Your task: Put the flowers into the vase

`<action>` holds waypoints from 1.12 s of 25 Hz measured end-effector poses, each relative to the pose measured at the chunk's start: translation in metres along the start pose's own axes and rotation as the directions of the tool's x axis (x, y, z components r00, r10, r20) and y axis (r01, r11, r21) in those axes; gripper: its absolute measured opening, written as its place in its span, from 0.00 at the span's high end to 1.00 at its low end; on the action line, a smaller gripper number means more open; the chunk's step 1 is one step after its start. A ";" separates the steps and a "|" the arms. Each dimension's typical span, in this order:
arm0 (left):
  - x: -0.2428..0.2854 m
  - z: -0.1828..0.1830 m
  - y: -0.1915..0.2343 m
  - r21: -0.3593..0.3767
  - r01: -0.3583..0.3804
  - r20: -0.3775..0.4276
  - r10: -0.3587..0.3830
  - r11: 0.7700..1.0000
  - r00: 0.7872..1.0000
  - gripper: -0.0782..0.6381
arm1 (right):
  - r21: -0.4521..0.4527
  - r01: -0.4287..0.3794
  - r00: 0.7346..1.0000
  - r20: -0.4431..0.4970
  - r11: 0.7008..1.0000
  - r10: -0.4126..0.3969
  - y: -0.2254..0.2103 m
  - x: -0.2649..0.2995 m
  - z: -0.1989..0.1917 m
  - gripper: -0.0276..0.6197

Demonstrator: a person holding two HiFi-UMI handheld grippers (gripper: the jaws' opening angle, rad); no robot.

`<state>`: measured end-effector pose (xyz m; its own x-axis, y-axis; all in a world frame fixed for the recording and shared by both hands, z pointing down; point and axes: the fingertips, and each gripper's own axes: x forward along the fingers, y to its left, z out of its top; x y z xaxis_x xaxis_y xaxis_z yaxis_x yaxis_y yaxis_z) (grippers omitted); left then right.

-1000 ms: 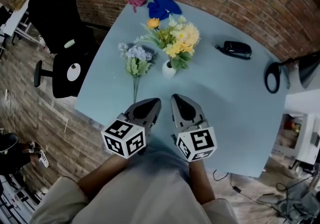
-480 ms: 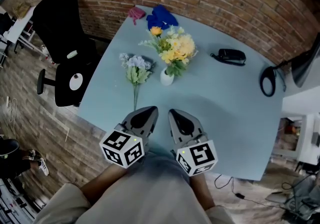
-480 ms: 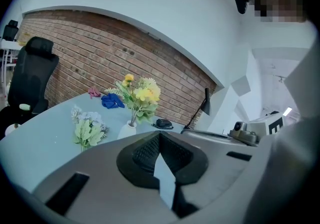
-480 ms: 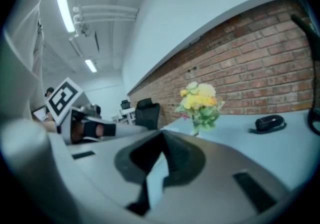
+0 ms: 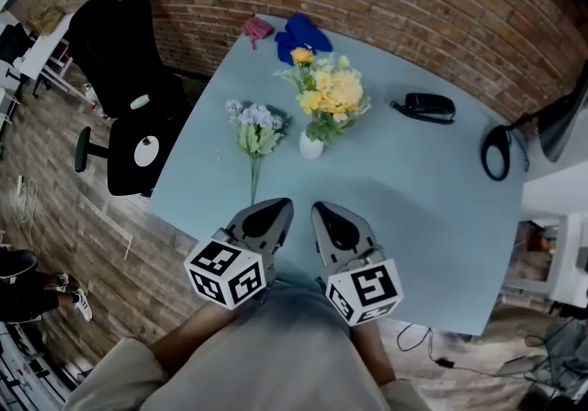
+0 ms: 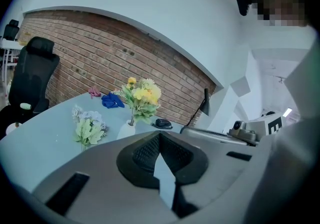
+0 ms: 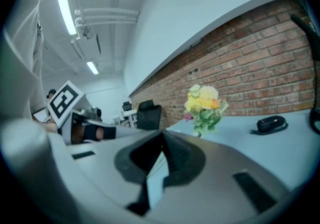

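- The loose bunch of pale lilac flowers (image 5: 256, 119) lies flat on the blue table (image 5: 413, 207), just left of the white vase (image 5: 310, 146), with its stem pointing toward you.
- The vase stands upright near the table's middle and already carries a yellow bouquet (image 5: 331, 97).
- Over the last second nothing on the table has shifted: the loose bunch lies where it did, apart from the vase, so it is still to go in.
- Your left gripper (image 5: 283, 206) has its jaws pressed together on nothing. It sits over the near edge, close to the stem's end.
- Your right gripper (image 5: 319, 209) is likewise pinched closed and empty, just beside the left one.
- Both have kept to the near edge, so I judge the reach has not begun. You need to spread a pair of jaws before taking the stem.
- Farther out, a blue cloth (image 5: 301, 32) and a pink cloth (image 5: 257, 28) lie at the far edge, a small black device (image 5: 427, 108) sits right of the vase, and an office chair (image 5: 129, 78) stands off the left side.
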<state>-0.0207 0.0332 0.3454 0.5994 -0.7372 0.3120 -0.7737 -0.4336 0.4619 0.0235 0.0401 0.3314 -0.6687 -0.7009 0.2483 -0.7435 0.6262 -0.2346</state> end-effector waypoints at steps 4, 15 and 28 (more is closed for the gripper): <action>-0.004 0.001 0.007 0.000 -0.028 0.007 0.028 1.000 1.000 0.86 | 0.002 -0.014 1.000 -0.001 1.000 0.014 0.006 0.005 0.001 0.92; -0.018 0.006 0.034 0.007 -0.119 -0.003 0.119 0.993 0.993 0.86 | -0.025 -0.098 0.995 -0.035 0.995 0.097 0.033 0.027 -0.002 0.92; -0.012 -0.003 0.090 -0.003 -0.211 -0.075 0.211 0.977 0.975 0.86 | 0.002 -0.111 0.990 -0.087 0.994 0.111 0.038 0.064 -0.014 0.92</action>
<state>-0.0972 0.0049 0.3859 0.4367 -0.7708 0.4639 -0.8823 -0.2664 0.3880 -0.0477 0.0238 0.3516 -0.7454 -0.5946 0.3014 -0.6643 0.6997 -0.2627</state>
